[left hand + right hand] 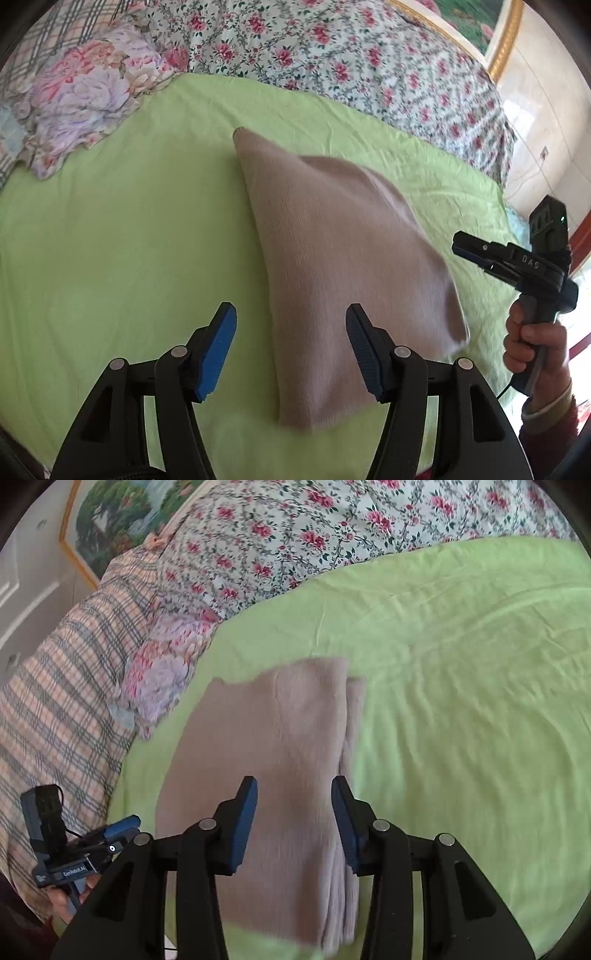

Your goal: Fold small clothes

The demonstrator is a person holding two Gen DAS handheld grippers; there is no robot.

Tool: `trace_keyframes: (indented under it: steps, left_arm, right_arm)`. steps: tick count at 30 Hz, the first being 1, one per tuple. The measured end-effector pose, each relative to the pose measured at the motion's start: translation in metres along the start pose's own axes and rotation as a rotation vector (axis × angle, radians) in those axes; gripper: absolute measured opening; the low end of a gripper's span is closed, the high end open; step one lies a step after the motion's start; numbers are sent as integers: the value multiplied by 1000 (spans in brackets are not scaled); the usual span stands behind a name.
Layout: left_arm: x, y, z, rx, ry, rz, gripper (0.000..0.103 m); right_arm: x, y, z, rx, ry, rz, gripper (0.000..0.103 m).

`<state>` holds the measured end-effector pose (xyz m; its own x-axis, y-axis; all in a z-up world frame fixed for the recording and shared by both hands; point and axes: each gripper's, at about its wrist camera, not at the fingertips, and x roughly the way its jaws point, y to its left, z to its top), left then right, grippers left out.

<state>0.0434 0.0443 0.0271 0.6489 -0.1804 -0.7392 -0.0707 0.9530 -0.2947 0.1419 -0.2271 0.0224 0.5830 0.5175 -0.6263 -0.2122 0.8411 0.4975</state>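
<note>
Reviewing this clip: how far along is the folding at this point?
Done: the beige knit garment lies folded in layers on the green sheet. In hand: nothing; the left gripper and right gripper both hang open above it. Left: perhaps another fold or tidying the offset edge; no other garments show.

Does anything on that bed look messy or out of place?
Only slightly. The beige knit garment lies folded on the green sheet, but a lower layer sticks out past its right edge, so the fold is not quite even. Nothing looks damaged.
</note>
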Motion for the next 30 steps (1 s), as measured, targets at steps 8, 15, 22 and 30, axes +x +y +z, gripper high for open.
trace_keyframes:
  steps: [8, 15, 22, 30]
  left_arm:
    - [96, 52, 100, -137, 94, -113, 65]
    - [151, 63, 140, -142, 100, -117, 34]
    - [167, 67, 159, -95, 39, 31, 25]
    - [146, 77, 178, -99, -9, 89, 25]
  right_arm:
    - [73, -25, 59, 69, 63, 8, 43]
    - [84, -25, 74, 33, 44, 53, 8]
    - [95, -41, 60, 56, 74, -21, 9]
    - [44, -40, 61, 90, -6, -68, 15]
